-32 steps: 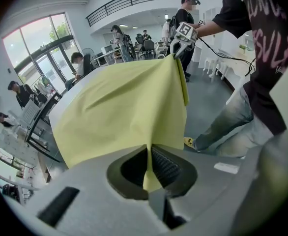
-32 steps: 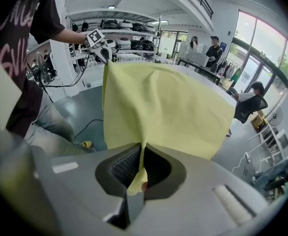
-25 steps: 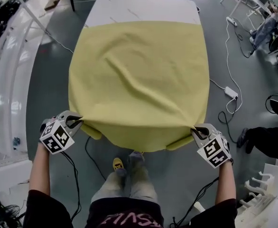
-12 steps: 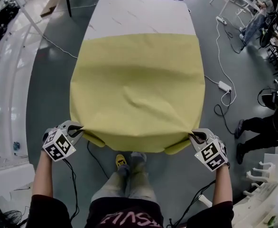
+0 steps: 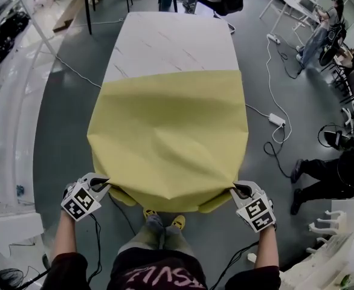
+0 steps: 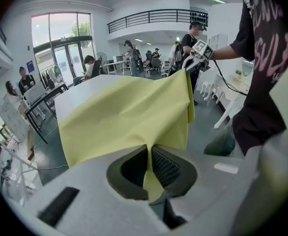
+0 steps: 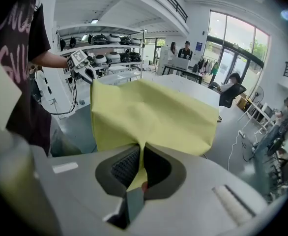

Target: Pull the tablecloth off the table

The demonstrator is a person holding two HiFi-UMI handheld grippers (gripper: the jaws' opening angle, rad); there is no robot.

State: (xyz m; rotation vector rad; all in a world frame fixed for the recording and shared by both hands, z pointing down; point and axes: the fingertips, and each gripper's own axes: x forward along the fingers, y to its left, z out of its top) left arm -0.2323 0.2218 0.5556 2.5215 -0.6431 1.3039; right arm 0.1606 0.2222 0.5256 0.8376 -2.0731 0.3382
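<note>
A yellow tablecloth covers the near half of a long white table; the far half lies bare. Its near edge hangs stretched off the table end between my two grippers. My left gripper is shut on the near left corner, and my right gripper is shut on the near right corner. In the left gripper view the tablecloth runs straight into the closed jaws, with the right gripper at its far corner. In the right gripper view the tablecloth is pinched the same way, with the left gripper beyond.
My feet stand just below the cloth's hanging edge. Cables and a power strip lie on the grey floor at the right. People sit at the right and beyond the table's far end. White shelving lines the left.
Both grippers have pulled back toward me and risen a little with the cloth corners. The tablecloth has slid along the table, so more bare white top shows at the far end.
</note>
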